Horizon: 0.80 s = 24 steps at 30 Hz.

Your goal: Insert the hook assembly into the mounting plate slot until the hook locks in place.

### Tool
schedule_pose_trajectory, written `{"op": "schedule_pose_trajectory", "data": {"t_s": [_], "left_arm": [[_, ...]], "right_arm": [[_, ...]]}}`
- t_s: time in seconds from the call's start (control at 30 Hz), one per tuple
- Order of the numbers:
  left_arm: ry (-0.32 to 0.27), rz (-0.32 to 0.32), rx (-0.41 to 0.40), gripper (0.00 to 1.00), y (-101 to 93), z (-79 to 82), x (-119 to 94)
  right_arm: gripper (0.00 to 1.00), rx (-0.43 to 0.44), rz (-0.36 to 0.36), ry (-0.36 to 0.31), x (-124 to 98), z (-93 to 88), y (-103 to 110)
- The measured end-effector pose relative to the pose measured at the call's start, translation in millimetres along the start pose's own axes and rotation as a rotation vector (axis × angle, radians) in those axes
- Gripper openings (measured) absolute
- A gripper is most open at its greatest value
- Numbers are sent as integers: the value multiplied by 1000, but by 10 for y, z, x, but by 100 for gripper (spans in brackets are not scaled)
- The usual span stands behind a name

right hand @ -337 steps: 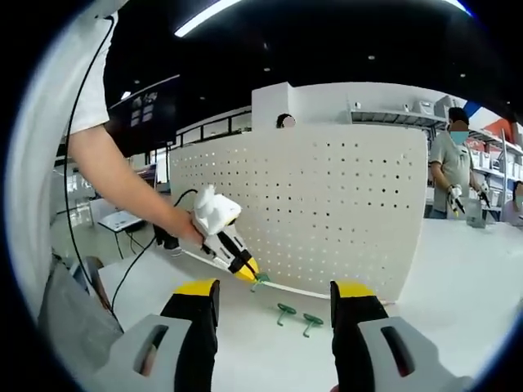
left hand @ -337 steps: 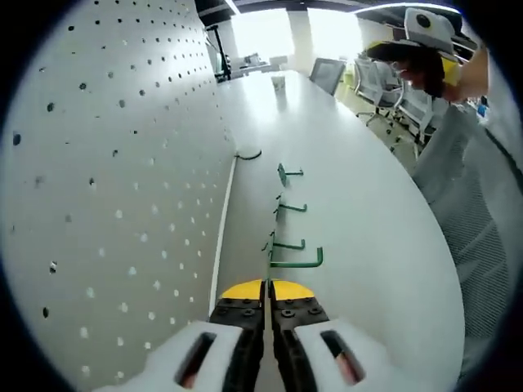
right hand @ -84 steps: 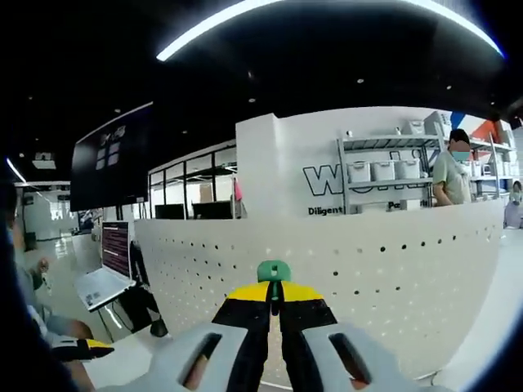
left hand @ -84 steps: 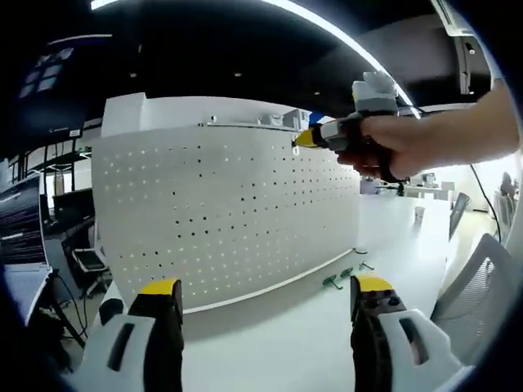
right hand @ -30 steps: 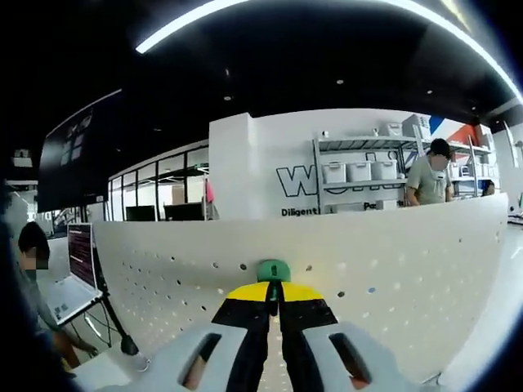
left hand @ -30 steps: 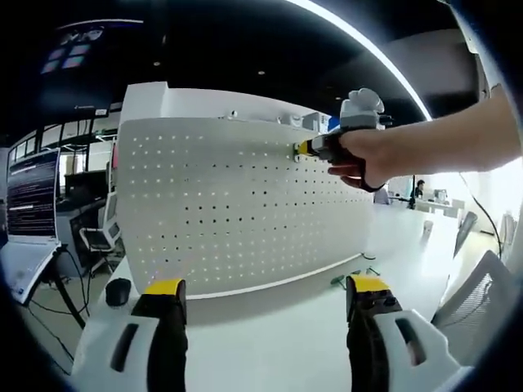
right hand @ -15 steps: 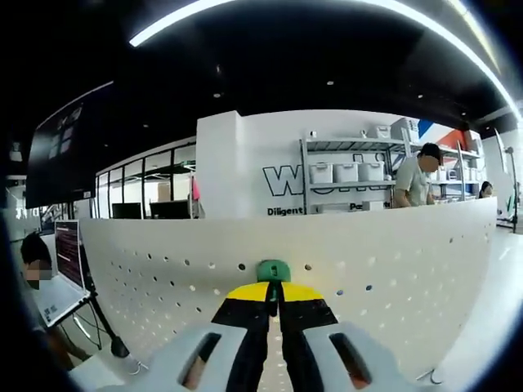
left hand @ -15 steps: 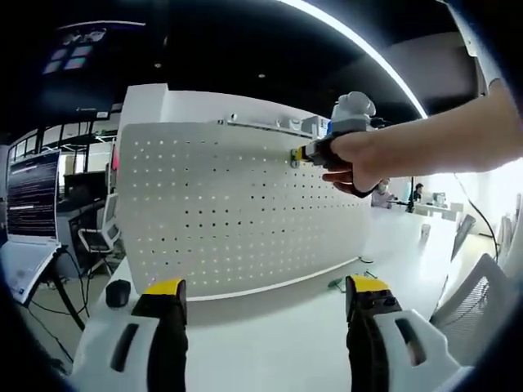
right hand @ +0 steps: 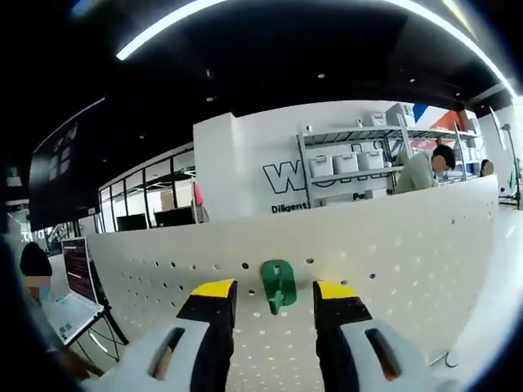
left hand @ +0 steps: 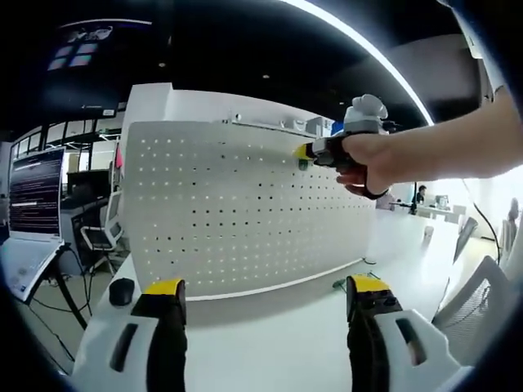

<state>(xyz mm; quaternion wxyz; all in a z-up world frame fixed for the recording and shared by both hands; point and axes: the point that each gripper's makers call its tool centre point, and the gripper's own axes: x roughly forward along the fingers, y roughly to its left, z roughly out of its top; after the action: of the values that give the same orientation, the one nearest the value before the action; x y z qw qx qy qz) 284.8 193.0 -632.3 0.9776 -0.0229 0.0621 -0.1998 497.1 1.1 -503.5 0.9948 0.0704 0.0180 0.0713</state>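
Note:
The white pegboard mounting plate (left hand: 245, 212) stands upright on the white table (left hand: 270, 343). In the right gripper view a green hook (right hand: 278, 284) sits in the pegboard (right hand: 392, 253) near its top row of holes. My right gripper (right hand: 274, 292) is open, with its yellow-tipped jaws on either side of the hook and apart from it. In the left gripper view a hand holds that right gripper (left hand: 315, 153) at the board's upper right, at the green hook (left hand: 303, 165). My left gripper (left hand: 265, 290) is open and holds nothing, well back from the board.
More green hooks (left hand: 339, 283) lie on the table at the board's right foot. A mouse (left hand: 121, 290) and a monitor (left hand: 33, 196) are at the left. An office chair (left hand: 482, 286) is at the right. Shelves with bins (right hand: 351, 163) stand behind the board.
My right gripper has opened and let go of the green hook, which stays in the pegboard. The left gripper has stayed open and hardly moved.

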Motion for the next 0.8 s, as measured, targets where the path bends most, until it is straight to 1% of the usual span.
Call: {"op": "schedule_pose_trajectory", "data": {"t_s": [0.13, 0.3, 0.37, 0.43, 0.47, 0.53, 0.6, 0.63, 0.73, 0.77, 0.8], "left_arm": [[0, -3, 1, 83, -21, 13, 6], [-1, -5, 2, 83, -25, 21, 3], [0, -4, 4, 83, -15, 9, 6], [-4, -5, 2, 84, -22, 43, 7], [-7, -2, 6, 84, -12, 46, 9], [-8, -4, 2, 84, -8, 56, 15], [-10, -5, 7, 84, -12, 64, 18], [-9, -7, 6, 84, -13, 64, 20], [-7, -8, 10, 84, -14, 64, 25], [-6, -9, 10, 84, -15, 63, 26], [-6, -10, 11, 84, -17, 65, 27]], "right_arm": [[38, 3, 4, 16, 2, -49, -10], [37, 6, 22, 6, -5, -17, -6], [37, 4, 42, 4, -18, -9, 13], [38, -8, 101, -3, -35, -5, 74], [38, -1, 122, 2, -46, -19, 90], [39, -10, 155, -24, -90, 8, 62], [42, 22, 208, -15, -125, -19, 70], [43, 4, 219, -22, -136, -8, 47], [43, 3, 278, -26, -186, 7, 51], [44, 9, 306, -39, -204, 36, 64], [42, -3, 313, -36, -217, 38, 55]]}}
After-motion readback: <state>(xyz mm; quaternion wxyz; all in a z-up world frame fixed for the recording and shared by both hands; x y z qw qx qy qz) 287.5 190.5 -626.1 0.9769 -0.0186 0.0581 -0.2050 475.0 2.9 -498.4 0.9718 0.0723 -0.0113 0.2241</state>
